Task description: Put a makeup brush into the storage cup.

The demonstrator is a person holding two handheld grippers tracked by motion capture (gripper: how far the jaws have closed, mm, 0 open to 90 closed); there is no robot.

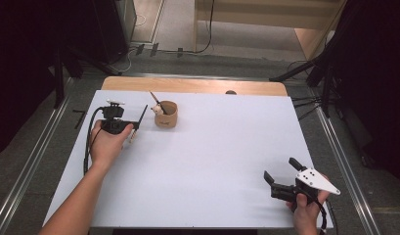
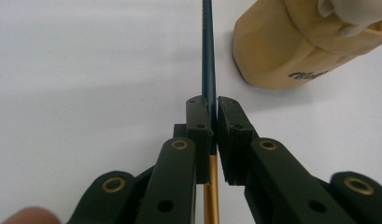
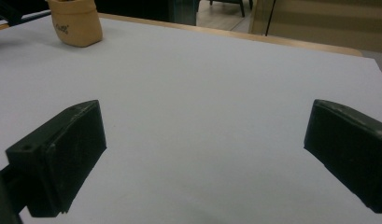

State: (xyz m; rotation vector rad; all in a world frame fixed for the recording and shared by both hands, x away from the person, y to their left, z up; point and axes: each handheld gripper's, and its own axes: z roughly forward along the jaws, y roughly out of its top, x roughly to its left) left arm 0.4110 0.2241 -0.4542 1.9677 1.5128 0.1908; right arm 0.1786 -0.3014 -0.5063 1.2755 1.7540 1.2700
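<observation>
Left claw (image 2: 214,122) pinching a dark-handled brush (image 2: 208,60) beside the tan cup (image 2: 291,51).
The brush is clamped near the table's (image 1: 212,161) far-left corner, its handle slanting up toward the cup, which holds a second brush (image 1: 155,100). Right claw (image 1: 280,169), jaws spread and gripping nothing, rests near the near-right corner.

A slim dark teal brush handle with a gold lower section (image 2: 208,70) is clamped between black jaws, raised above the white table, its tip slanting toward the tan round holder (image 1: 166,114) just beside it.
</observation>
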